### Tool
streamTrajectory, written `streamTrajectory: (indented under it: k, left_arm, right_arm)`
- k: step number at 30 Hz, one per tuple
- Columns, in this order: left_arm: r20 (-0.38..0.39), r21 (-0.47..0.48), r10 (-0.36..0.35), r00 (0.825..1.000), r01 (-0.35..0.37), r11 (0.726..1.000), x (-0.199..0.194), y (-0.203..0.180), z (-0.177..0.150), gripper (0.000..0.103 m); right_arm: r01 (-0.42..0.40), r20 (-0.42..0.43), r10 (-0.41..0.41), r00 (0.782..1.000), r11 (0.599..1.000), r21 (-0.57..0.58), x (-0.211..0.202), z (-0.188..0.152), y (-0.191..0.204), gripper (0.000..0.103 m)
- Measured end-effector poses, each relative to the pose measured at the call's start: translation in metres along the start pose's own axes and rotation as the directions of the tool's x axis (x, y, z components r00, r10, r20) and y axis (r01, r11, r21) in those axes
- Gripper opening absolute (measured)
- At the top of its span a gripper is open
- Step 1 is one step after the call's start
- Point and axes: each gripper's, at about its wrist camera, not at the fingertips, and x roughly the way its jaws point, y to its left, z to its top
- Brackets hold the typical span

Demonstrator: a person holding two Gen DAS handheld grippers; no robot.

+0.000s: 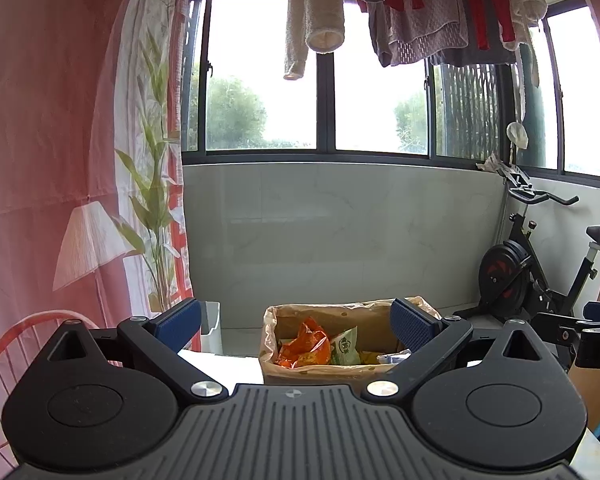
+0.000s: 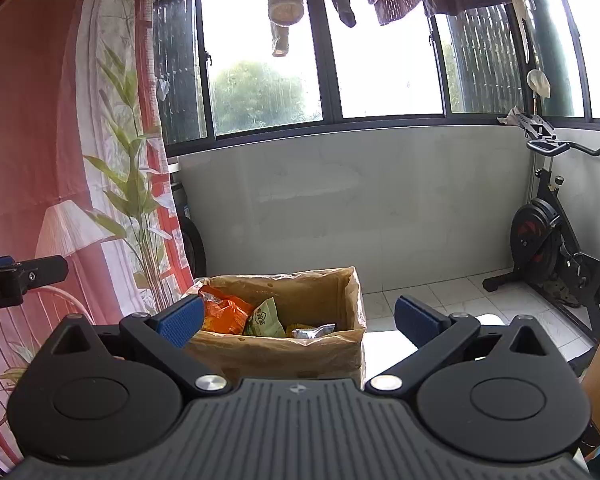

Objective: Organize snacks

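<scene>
A cardboard box (image 1: 332, 374) lined with a clear plastic bag stands on a white table ahead of both grippers; it also shows in the right wrist view (image 2: 284, 354). Inside lie an orange snack bag (image 1: 302, 344) (image 2: 224, 314), a pale green packet (image 1: 346, 346) (image 2: 266, 318) and a silver packet (image 1: 392, 357) (image 2: 312, 332). My left gripper (image 1: 296, 326) is open and empty, its jaws wide apart in front of the box. My right gripper (image 2: 298, 320) is open and empty, just before the box's near wall.
A white table (image 1: 220, 366) carries the box. An exercise bike (image 2: 556, 240) stands on the tiled floor at the right. A red printed curtain (image 1: 40, 140) hangs at the left. Laundry (image 1: 420, 8) hangs above the windows. A white bin (image 1: 212, 326) sits by the curtain.
</scene>
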Motion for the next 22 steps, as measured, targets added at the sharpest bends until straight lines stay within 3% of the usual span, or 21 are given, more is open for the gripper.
streamTrajectory:
  k: [22]
  left_arm:
    - [0.0, -0.001, -0.026, 1.0, 0.026, 1.0, 0.0003, 0.0026, -0.005, 0.102]
  right_arm:
    - [-0.003, -0.008, 0.003, 1.0, 1.0, 0.002, 0.0026, -0.0038, 0.0003, 0.103]
